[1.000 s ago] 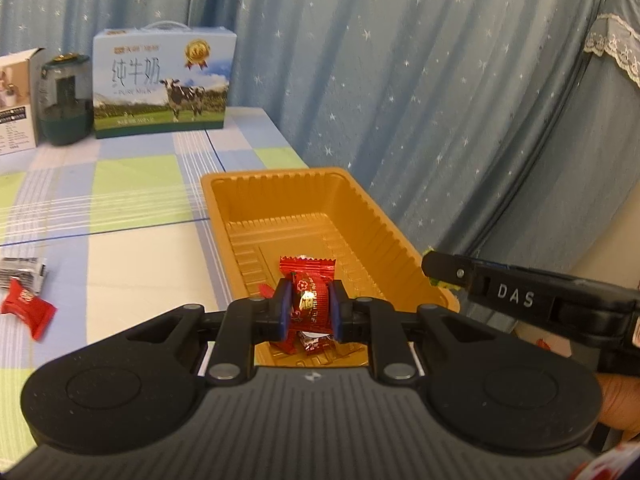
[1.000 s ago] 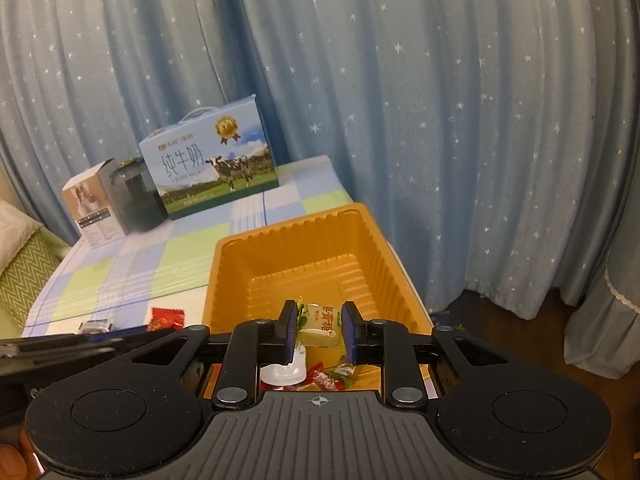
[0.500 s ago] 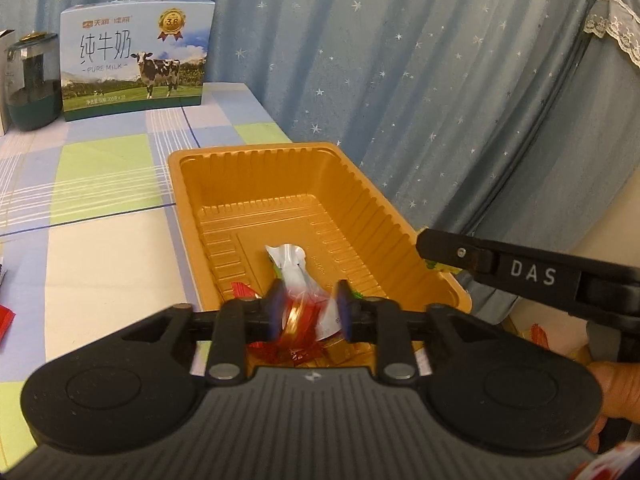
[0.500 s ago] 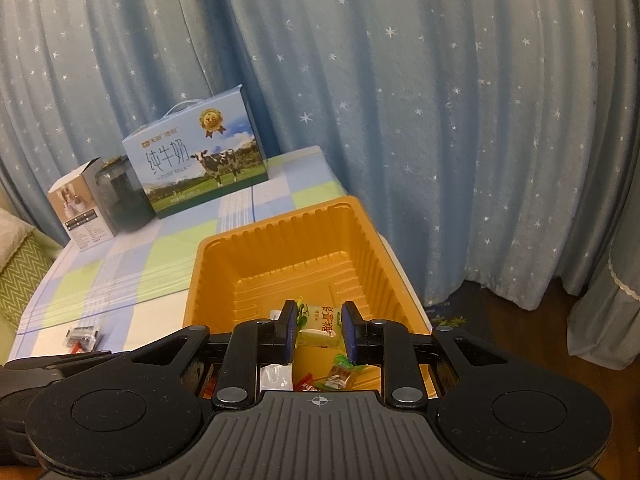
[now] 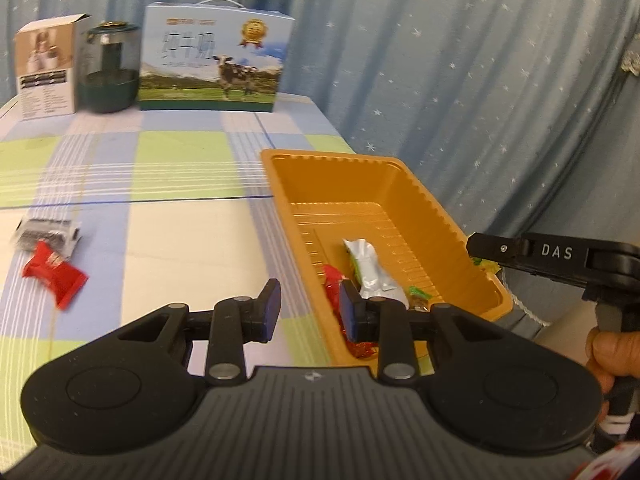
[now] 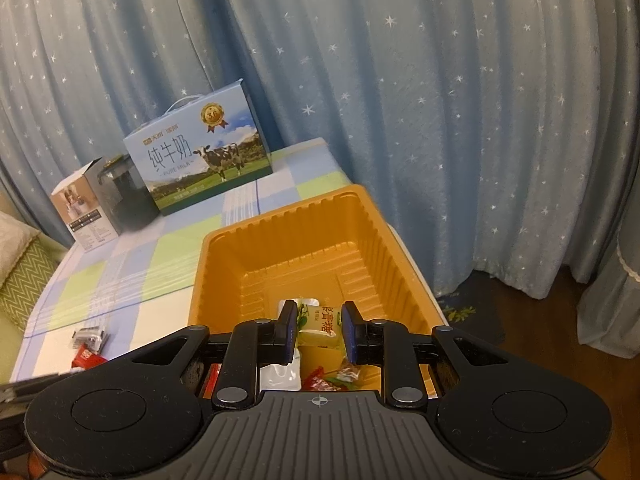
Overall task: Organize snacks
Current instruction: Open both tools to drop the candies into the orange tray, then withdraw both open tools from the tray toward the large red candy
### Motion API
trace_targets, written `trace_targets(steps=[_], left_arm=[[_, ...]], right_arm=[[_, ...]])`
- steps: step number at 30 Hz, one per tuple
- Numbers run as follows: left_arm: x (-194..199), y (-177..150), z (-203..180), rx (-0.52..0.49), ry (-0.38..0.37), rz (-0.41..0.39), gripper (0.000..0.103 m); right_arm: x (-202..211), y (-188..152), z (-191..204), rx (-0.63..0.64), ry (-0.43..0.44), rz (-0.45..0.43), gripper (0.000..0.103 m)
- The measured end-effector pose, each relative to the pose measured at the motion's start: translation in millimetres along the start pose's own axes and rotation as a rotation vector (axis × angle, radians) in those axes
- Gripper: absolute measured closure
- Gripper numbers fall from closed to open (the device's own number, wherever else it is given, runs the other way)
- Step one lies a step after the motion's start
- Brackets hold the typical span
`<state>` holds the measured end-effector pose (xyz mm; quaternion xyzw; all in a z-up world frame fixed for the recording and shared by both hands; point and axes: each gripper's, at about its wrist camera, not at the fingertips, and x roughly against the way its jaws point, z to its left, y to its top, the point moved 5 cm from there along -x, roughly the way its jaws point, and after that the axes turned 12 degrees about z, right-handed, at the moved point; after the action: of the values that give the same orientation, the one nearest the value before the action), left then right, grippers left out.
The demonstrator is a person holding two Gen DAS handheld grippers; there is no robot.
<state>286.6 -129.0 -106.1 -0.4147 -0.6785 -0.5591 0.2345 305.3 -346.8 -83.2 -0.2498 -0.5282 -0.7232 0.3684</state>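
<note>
While my left gripper point(image 5: 308, 312) hangs with its jaws spread wide and nothing between them, its right finger sits over the near left wall of the orange tray point(image 5: 404, 184). Just ahead of that finger, inside the tray, lie a silver packet point(image 5: 370, 266) and a red-wrapped candy point(image 5: 333, 282). Off to the left on the checked tablecloth point(image 5: 168, 240) rest a red candy point(image 5: 54, 272) and, touching it, a clear packet point(image 5: 46, 234). My right gripper point(image 6: 318, 330) is clamped on a yellow candy point(image 6: 320, 328), held above the near end of the tray, with more wrapped sweets point(image 6: 332, 378) beneath it.
</note>
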Motion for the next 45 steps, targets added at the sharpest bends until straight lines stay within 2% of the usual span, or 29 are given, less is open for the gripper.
trace_targets(steps=[1, 3, 4, 5, 16, 20, 24, 35, 45], left_arm=[[2.5, -1.2, 2.8, 0.008, 0.000, -0.002, 0.074], [7.4, -3.8, 8.4, 0.024, 0.002, -0.006, 0.073], [9.8, -5.1, 10.7, 0.029, 0.005, -0.007, 0.073], [12.4, -6.2, 12.9, 0.033, 0.009, -0.009, 0.073], [52.8, -23.7, 29.9, 0.066, 0.040, -0.036, 0.068], [70.4, -31.3, 35.0, 0.075, 0.049, -0.043, 0.061], [89.4, -39.9, 41.9, 0.078, 0.073, -0.055, 0.055], [133.6, -65.2, 79.1, 0.106, 0.161, -0.071, 0.049], [162.7, -82.7, 117.0, 0.144, 0.215, -0.067, 0.045]], right_arm=[[-0.2, 1.0, 0.4, -0.003, 0.016, -0.002, 0.079], [1.1, 2.0, 0.6, -0.009, 0.031, -0.005, 0.061], [4.0, 2.4, 0.1, -0.016, 0.034, -0.019, 0.048], [7.0, 2.6, -0.9, -0.025, 0.035, -0.030, 0.046], [43.8, -14.6, -2.7, -0.072, 0.029, -0.051, 0.046], [58.2, -27.5, 6.9, -0.091, 0.043, -0.049, 0.046], [67.8, -42.4, 27.2, -0.072, 0.063, -0.035, 0.044], [73.4, -73.0, 91.4, 0.014, 0.124, 0.003, 0.037], [66.6, -88.2, 135.6, 0.080, 0.151, 0.026, 0.035]])
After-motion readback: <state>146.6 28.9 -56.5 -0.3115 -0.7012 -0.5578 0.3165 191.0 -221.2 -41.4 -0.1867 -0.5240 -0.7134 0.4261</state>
